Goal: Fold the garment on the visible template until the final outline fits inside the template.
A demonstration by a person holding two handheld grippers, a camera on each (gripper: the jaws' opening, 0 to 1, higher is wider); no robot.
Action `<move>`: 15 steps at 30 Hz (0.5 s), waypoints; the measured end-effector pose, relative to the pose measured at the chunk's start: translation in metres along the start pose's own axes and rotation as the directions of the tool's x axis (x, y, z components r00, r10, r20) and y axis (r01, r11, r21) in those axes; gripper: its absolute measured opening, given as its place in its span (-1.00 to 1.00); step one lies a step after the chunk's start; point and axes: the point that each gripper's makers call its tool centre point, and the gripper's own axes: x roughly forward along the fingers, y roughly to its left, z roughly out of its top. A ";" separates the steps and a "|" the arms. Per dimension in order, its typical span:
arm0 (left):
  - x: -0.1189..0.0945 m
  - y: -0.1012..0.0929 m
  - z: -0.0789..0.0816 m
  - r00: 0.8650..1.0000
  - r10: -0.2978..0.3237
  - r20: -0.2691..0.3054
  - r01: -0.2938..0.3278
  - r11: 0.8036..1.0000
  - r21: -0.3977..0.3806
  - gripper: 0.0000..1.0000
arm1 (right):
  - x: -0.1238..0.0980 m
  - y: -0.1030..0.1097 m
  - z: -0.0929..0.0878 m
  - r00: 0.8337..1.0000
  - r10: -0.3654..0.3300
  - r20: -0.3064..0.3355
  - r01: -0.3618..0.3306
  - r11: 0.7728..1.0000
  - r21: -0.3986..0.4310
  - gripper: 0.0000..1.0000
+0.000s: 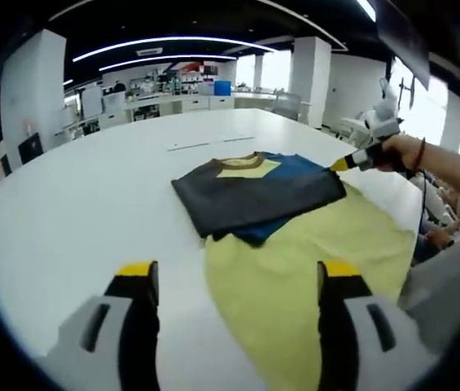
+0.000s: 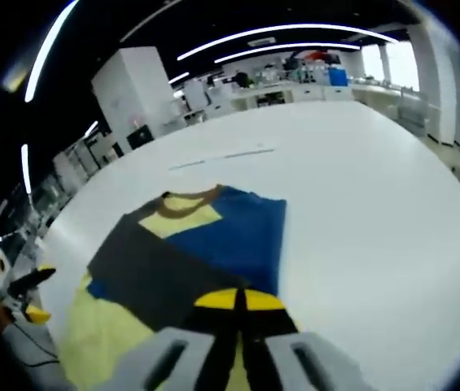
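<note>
The garment (image 1: 254,195) is a T-shirt in dark grey, blue and pale yellow, lying on the white table (image 1: 83,195). A dark grey part is folded across its top, and the yellow lower part (image 1: 311,277) spreads toward me. My left gripper (image 1: 239,273) hovers open over the near edge, one jaw above bare table and one above the yellow cloth. My right gripper (image 1: 342,164), held by a hand (image 1: 400,152), touches the right corner of the dark fold. In the right gripper view the garment (image 2: 213,236) lies just ahead, and the right gripper (image 2: 239,300) is shut at its edge.
A thin line (image 1: 209,144) is marked on the table beyond the garment, also seen as the line (image 2: 221,156). The left gripper (image 2: 41,293) shows at the far left. The table edge (image 1: 413,212) curves close on the right. Desks and shelves stand far behind.
</note>
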 end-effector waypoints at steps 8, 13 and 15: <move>0.000 0.002 -0.005 1.000 -0.008 -0.015 0.008 1.000 0.005 0.67 | -0.004 -0.002 0.005 1.000 -0.003 0.019 0.003 1.000 0.010 -0.68; -0.002 -0.002 -0.002 1.000 -0.022 -0.011 0.022 1.000 -0.009 0.70 | -0.017 0.015 0.006 0.999 0.047 0.022 -0.047 0.999 -0.009 -0.24; -0.002 -0.003 -0.002 1.000 -0.028 -0.009 0.028 1.000 0.002 0.73 | -0.019 0.022 0.003 0.995 0.097 0.004 -0.096 0.995 -0.018 -0.09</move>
